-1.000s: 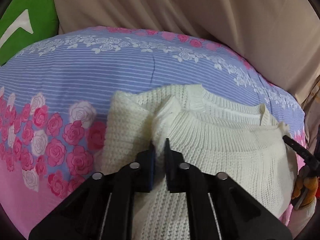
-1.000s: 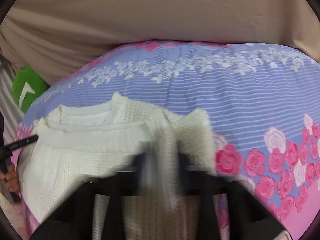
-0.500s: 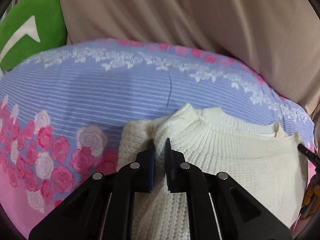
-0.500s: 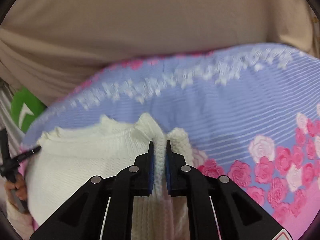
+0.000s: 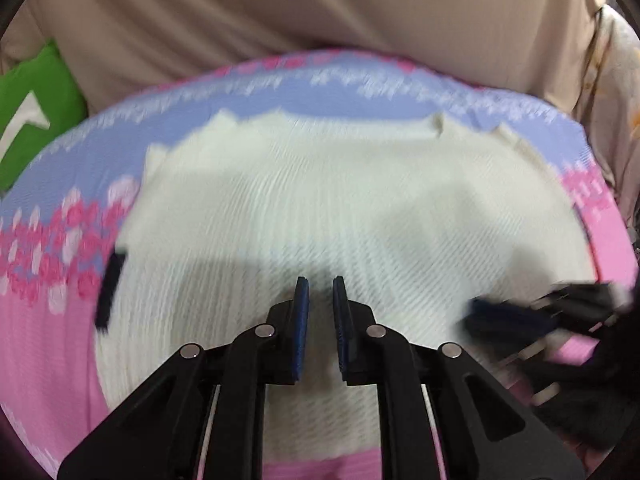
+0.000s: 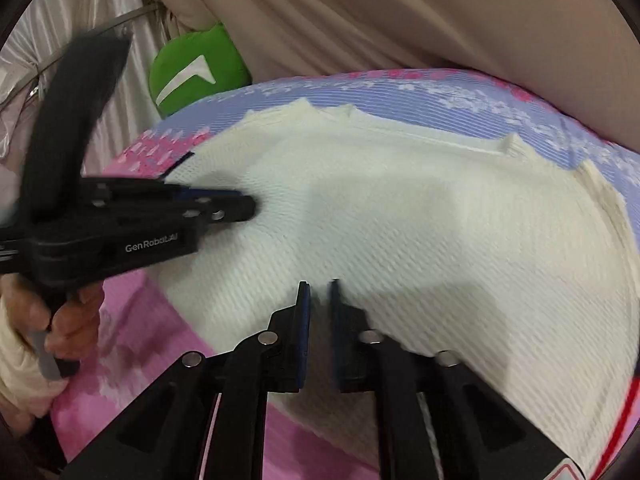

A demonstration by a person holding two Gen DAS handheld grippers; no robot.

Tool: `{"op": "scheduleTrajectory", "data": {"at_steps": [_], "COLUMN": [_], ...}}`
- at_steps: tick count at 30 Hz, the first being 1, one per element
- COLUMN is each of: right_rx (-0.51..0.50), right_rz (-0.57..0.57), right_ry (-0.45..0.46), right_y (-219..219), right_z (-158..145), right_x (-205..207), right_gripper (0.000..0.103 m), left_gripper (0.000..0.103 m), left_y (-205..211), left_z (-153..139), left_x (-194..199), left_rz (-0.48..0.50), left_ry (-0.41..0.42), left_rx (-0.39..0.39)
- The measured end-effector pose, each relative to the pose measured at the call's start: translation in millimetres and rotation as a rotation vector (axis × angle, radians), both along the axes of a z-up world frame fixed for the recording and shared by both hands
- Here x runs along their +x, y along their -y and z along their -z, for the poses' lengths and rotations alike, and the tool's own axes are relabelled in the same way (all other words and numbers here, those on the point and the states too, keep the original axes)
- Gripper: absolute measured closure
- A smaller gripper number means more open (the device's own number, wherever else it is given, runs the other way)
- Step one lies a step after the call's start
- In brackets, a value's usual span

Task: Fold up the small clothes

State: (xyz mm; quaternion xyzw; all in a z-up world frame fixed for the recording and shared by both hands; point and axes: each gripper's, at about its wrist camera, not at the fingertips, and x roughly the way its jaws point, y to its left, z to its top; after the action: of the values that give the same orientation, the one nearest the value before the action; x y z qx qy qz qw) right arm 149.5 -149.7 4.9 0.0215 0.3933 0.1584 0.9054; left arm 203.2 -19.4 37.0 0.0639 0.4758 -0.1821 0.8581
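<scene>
A cream knitted sweater [image 5: 340,208] lies folded flat on the floral pink and blue bedspread [image 5: 48,320]; it also shows in the right wrist view [image 6: 420,220]. My left gripper [image 5: 319,284] hovers over the sweater's near part, jaws a little apart and empty. My right gripper [image 6: 319,286] hovers over the sweater's near edge, jaws a little apart and empty. The left gripper shows from the side in the right wrist view [image 6: 240,206], over the sweater's left part. The right gripper shows blurred in the left wrist view [image 5: 480,320].
A green cushion [image 6: 196,68] with a white mark lies at the bed's far left, also in the left wrist view [image 5: 32,108]. Beige draped cloth [image 5: 320,8] hangs behind the bed. Shiny pale fabric [image 6: 60,40] hangs at the left.
Both grippers have let go of the sweater's folded edge and pulled back toward me. The sweater now lies flat with the fold laid down.
</scene>
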Motion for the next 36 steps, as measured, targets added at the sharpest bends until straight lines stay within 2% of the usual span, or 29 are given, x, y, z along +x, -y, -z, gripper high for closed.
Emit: {"op": "scheduleTrajectory", "data": {"at_steps": [1,4,6,8,11,13,15,16,17,20,22,24,25,26,27,28,29,31,33,34,36], "right_rx": [0.006,-0.020,0.053,0.090,0.078,0.079,0.073,0.077,0.078,0.061,0.057,0.042,0.039,0.034,0.021,0.024,0.047,0.078,0.122,0.106,0.038], "right_rz": [0.041,0.220,0.321,0.389,0.417,0.429,0.425,0.429,0.434,0.451,0.467,0.477,0.476,0.477,0.470,0.449,0.440,0.451,0.472,0.486,0.522], "right_ry": [-0.007,-0.025,-0.036,-0.028,-0.010,0.042,0.105,0.125,0.142,0.122,0.086,0.034,0.005,-0.020,-0.045,-0.044,-0.009,0.119,0.192,0.182,0.079], "right_y": [17.8,91.6,140.0,163.2,172.0,172.7,173.7,175.9,177.8,180.7,183.5,183.9,183.7,183.2,181.3,179.1,179.0,178.4,185.2,189.4,196.7], "right_z": [1.6,13.1,21.3,20.1,4.9,-15.5,-39.3,-48.6,-56.5,-61.7,-54.4,-40.3,-31.5,-23.0,-16.1,-15.9,-21.9,-44.3,-58.5,-55.3,-28.8], "right_x": [-8.3,-47.8,-77.5,-99.1,-94.1,-83.3,-60.3,-47.9,-28.0,26.5,54.3,84.1,95.6,102.4,107.7,108.9,105.1,87.8,77.1,80.2,98.6], "right_gripper": [0.100,0.103,0.103,0.103,0.103,0.089,0.077,0.061,0.050,0.047,0.047,0.047,0.047,0.051,0.060,0.098,0.096,0.096,0.096,0.096,0.096], "left_gripper": [0.091,0.091,0.092,0.097,0.097,0.097,0.086,0.072,0.063,0.046,0.045,0.046,0.050,0.071,0.082,0.095,0.095,0.096,0.096,0.096,0.095], "left_y": [-13.3,-54.0,-79.7,-103.3,-112.2,-101.9,-89.4,-82.2,-76.1,-57.3,-48.3,-44.1,-43.4,-42.7,-41.3,-40.5,-40.7,-41.4,-44.3,-44.7,-39.6], "left_z": [1.1,-5.0,0.1,5.8,-6.1,-30.1,-53.0,-58.7,-63.7,-62.3,-44.9,-18.6,-7.4,1.9,7.5,8.2,4.7,-11.0,-26.8,-27.6,-10.2], "left_x": [-5.4,-19.9,-28.7,-32.8,-39.9,-34.7,-13.2,-2.0,13.6,61.2,96.1,124.3,133.5,139.6,142.2,141.7,139.8,136.0,134.0,136.5,147.3], "left_rz": [-0.004,-0.077,-0.130,-0.164,-0.177,-0.169,-0.158,-0.157,-0.163,-0.198,-0.233,-0.243,-0.243,-0.241,-0.235,-0.223,-0.220,-0.215,-0.230,-0.238,-0.239], "left_ry": [0.013,0.047,0.051,0.025,0.013,0.050,0.078,0.085,0.096,0.104,0.079,-0.006,-0.043,-0.065,-0.064,-0.059,-0.043,0.019,0.074,0.082,0.054], "left_rx": [-0.026,0.008,0.050,0.047,-0.012,-0.070,-0.122,-0.138,-0.148,-0.118,-0.084,-0.083,-0.093,-0.094,-0.085,-0.090,-0.100,-0.121,-0.151,-0.145,-0.094]}}
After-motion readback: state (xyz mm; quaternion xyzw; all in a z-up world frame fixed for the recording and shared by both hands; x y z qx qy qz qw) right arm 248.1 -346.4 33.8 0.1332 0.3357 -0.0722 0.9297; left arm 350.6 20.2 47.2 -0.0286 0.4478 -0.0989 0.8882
